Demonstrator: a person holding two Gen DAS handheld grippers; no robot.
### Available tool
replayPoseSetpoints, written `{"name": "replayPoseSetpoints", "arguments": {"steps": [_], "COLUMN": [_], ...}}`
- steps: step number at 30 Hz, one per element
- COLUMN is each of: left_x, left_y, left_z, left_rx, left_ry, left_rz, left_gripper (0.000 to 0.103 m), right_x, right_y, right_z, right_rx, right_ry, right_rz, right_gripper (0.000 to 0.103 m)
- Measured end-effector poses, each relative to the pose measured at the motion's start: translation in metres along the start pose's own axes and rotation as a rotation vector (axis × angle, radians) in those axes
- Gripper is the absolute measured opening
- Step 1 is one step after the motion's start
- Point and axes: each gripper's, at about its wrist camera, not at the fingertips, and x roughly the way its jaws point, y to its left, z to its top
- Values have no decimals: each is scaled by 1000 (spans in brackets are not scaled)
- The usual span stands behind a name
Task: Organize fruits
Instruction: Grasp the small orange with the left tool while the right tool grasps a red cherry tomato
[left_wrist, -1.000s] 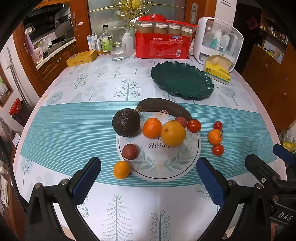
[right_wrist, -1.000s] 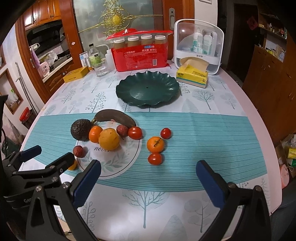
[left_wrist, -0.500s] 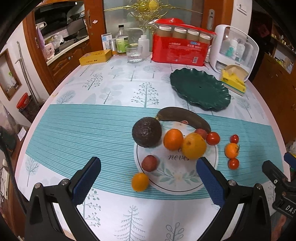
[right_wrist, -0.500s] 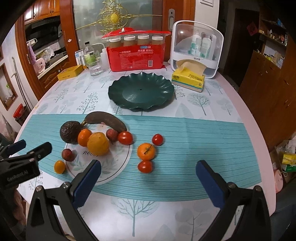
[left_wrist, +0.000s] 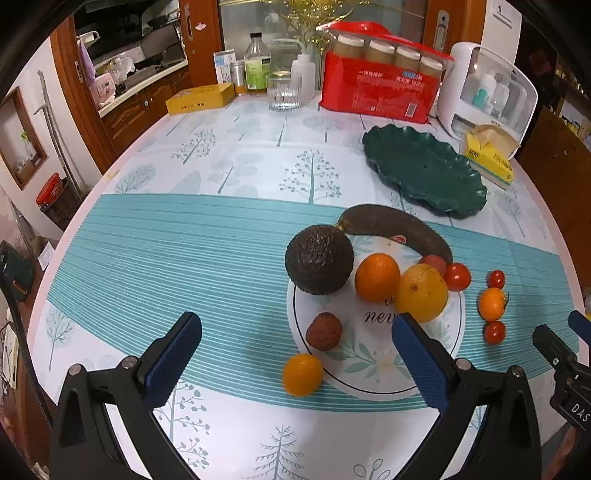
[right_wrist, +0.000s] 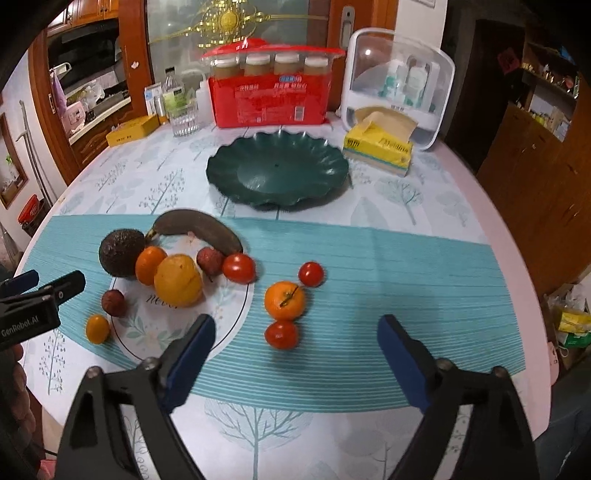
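Fruit lies loose on the teal band of the tablecloth: a dark avocado (left_wrist: 319, 264), a brown banana (left_wrist: 395, 225), an orange (left_wrist: 376, 277), a bigger yellow-orange fruit (left_wrist: 421, 291), a lychee (left_wrist: 323, 336) and a small yellow fruit (left_wrist: 303, 373). My left gripper (left_wrist: 295, 319) hangs open above the near side of this group, holding nothing. To the right lie a mandarin (right_wrist: 284, 300), a red tomato (right_wrist: 281, 334) and a cherry tomato (right_wrist: 311, 274). My right gripper (right_wrist: 296, 321) hovers over the red tomato with its jaws closing; the pads touch nothing. The dark green plate (right_wrist: 277, 166) stands empty behind.
At the table's back stand a red pack of jars (right_wrist: 271, 96), a white storage box (right_wrist: 397, 85), a yellow tissue pack (right_wrist: 378, 146), a glass (right_wrist: 183, 118) and a yellow tin (right_wrist: 131, 130). The rounded table edge runs close on the right.
Both grippers came forward and lower toward the fruit. The left view shifted left, so the fruit now sits right of centre. The right jaws have narrowed.
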Motion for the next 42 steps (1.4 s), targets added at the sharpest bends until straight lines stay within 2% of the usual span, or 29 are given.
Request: {"name": "replayPoseSetpoints", "arguments": {"steps": [5,12,17,23,27,31,37,42], "left_x": [10,20,26,44,53,57,59,64], "left_y": [3,6,7,9,10,14,23,23], "left_z": [-4,-10,-17,-28,-33,-32,-39,-45], "left_rx": [2,-1,9,22,22,5,-18,-5], "left_ry": [21,47,70,121,136,125,127,155], "left_rz": [-2,-8,-22,-38,-72,-106,-154,-165], "left_gripper": [102,102,102,102,102,100,92,71], "right_x": [13,17,23,37,47,61,75,81], "right_y": [4,11,9,1,-1,-2,-4,-7], "right_z": [-5,-9,-10,-15,-18,-23,-29,-31], "right_rx": [-16,-44,-42,-16,-13,-7,2,-2], "right_ry": [36,38,53,105,122,145,161,146], "right_rz": [46,85,88,134,138,145,161,182], "right_gripper": [79,67,66,66,66,58,45,39]}}
